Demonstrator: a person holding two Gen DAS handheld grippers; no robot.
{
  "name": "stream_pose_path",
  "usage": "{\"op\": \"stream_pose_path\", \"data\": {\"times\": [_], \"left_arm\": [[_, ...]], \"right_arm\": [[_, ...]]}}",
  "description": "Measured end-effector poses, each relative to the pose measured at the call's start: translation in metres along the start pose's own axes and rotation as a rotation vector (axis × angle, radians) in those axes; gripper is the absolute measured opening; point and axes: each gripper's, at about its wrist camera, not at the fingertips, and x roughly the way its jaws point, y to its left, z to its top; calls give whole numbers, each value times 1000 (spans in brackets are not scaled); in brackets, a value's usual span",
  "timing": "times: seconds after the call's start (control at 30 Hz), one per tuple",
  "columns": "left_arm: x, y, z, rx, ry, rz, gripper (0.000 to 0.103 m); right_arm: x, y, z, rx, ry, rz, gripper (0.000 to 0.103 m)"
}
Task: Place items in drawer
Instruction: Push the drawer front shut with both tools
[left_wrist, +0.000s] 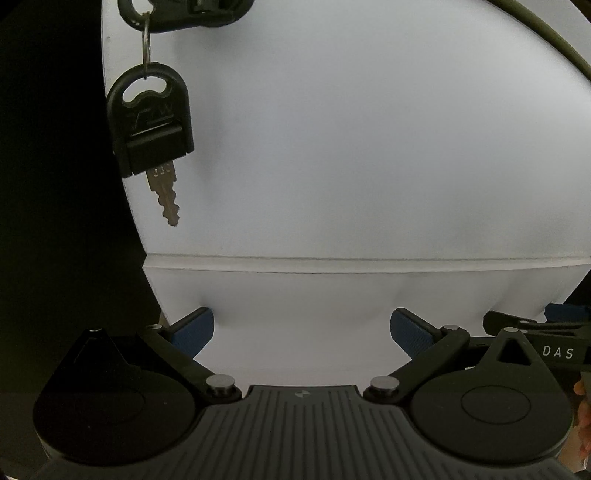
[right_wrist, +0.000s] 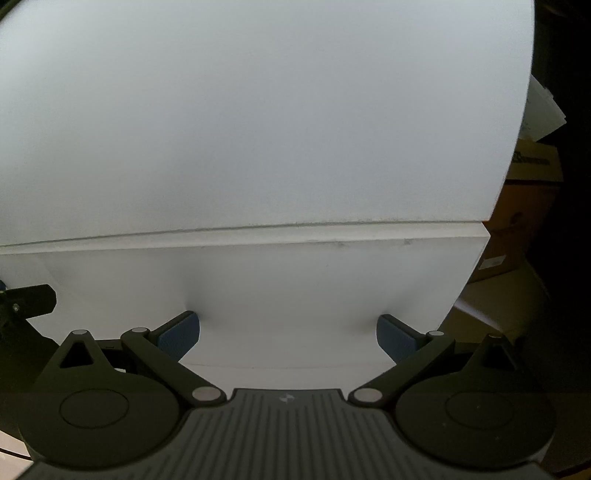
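A white drawer front (left_wrist: 332, 147) fills the left wrist view, with a thin seam above a lower white panel (left_wrist: 295, 295). My left gripper (left_wrist: 302, 328) is open, its blue pads (left_wrist: 195, 330) right against the lower panel. A black-headed key (left_wrist: 151, 122) hangs on a ring from the lock at top left. The right wrist view shows the same white front (right_wrist: 258, 110) and lower panel (right_wrist: 258, 280). My right gripper (right_wrist: 288, 334) is open too, its pads (right_wrist: 177, 336) pressed close to the panel. Nothing is held in either gripper.
Cardboard boxes (right_wrist: 524, 206) stand in the dark to the right of the cabinet. The right gripper's body (left_wrist: 535, 332) shows at the right edge of the left view. A dark cable (left_wrist: 546, 33) arcs across the top right.
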Motion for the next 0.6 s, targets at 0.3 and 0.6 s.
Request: {"op": "stream_pose_path", "data": {"times": [0.3,0.6], "left_arm": [[-18,-1,-19,-9,8,5,103],[-48,-6,-46,-6,14,2,103]], "right_arm": [[1,-4,-6,14,16,9,103],[-15,-2,-13,-3,10,35,103]]}}
